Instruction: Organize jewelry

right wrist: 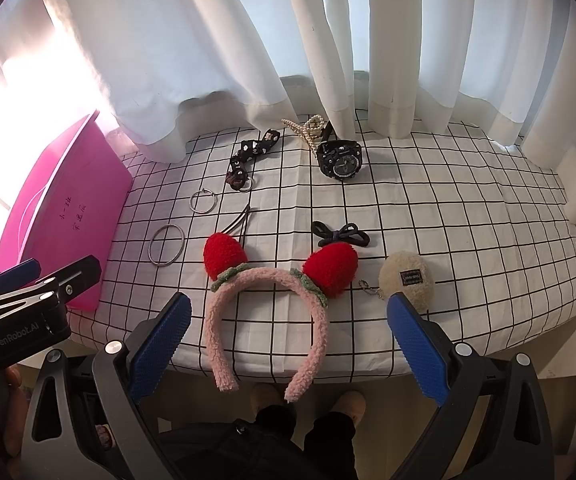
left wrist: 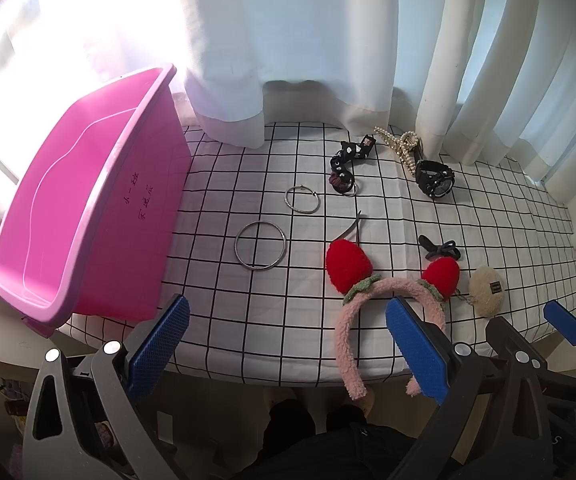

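Though arched away, headband (right wrist: 266,312) ends nearward

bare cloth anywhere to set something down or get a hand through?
Widest free patch: right side of the checked cloth, right of the watch and bow tie. A smaller patch lies between the pink bin and large ring. Crowded: back centre by the curtain, and around the headband.

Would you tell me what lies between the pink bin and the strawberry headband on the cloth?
A large metal bangle lies between the pink bin and the strawberry headband, on bare checked cloth; the left wrist view shows it best.
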A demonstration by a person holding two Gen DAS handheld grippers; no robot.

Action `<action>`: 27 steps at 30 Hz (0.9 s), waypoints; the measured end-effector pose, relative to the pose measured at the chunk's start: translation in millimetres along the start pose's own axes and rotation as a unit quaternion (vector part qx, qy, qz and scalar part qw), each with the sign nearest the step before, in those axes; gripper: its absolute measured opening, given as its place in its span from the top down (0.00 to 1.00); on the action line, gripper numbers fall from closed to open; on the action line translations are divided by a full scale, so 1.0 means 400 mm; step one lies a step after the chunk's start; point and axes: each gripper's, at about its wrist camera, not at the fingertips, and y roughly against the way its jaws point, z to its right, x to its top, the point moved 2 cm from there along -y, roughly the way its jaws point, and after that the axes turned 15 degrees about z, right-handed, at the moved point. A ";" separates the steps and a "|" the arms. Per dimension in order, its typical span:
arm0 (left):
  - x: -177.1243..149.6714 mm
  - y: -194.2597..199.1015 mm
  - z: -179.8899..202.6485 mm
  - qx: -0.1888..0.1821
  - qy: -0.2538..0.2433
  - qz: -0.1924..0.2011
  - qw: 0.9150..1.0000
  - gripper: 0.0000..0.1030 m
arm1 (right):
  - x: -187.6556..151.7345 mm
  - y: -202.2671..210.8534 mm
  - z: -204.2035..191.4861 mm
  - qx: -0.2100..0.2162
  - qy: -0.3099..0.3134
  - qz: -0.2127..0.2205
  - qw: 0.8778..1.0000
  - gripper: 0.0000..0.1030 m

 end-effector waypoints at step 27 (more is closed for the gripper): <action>-0.006 -0.001 0.000 0.003 0.000 0.003 1.000 0.06 | 0.002 -0.001 0.001 0.003 -0.004 0.000 1.000 0.09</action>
